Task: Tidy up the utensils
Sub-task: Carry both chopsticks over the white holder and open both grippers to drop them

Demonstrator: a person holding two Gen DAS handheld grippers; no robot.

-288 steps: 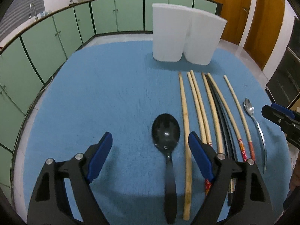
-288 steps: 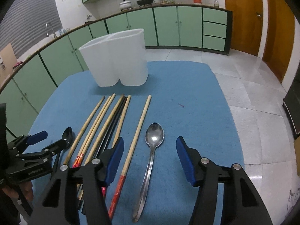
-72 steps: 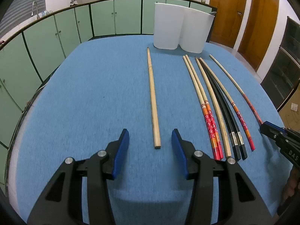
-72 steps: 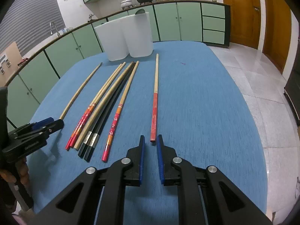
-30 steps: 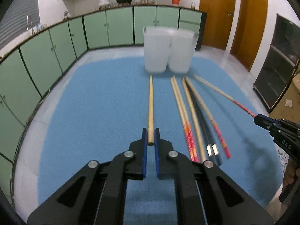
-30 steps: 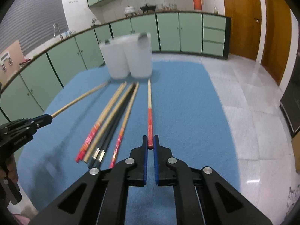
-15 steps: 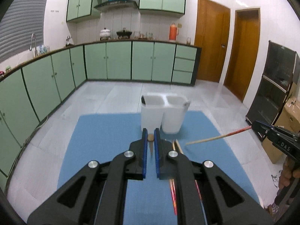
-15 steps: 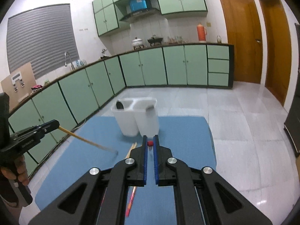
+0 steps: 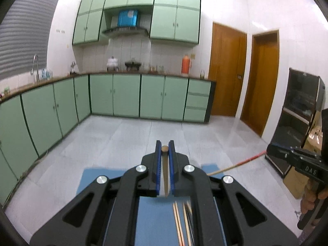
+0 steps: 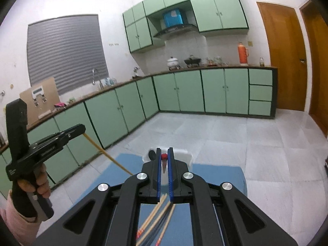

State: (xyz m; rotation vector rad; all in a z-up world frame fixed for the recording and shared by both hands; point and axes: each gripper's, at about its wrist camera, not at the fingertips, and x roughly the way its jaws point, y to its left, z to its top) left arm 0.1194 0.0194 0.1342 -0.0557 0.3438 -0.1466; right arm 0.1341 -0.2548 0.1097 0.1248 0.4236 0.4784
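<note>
Blue-covered desk [image 10: 221,174], low in both views. White two-compartment holder [image 10: 187,156] standing at its far end, partly hidden behind the right tool; dark spoon bowl [image 10: 152,155] showing at its left compartment. Left tool [image 9: 164,148], lifted above the desk, pressed together on a plain bamboo chopstick [image 9: 165,172] that slants down toward the desk. Right tool [image 10: 164,156], likewise raised, pinching a red-ended chopstick [image 10: 164,162] by its red end. Remaining chopsticks [image 10: 157,217], bamboo, black and red-banded, lying side by side on the desk below both tools.
</note>
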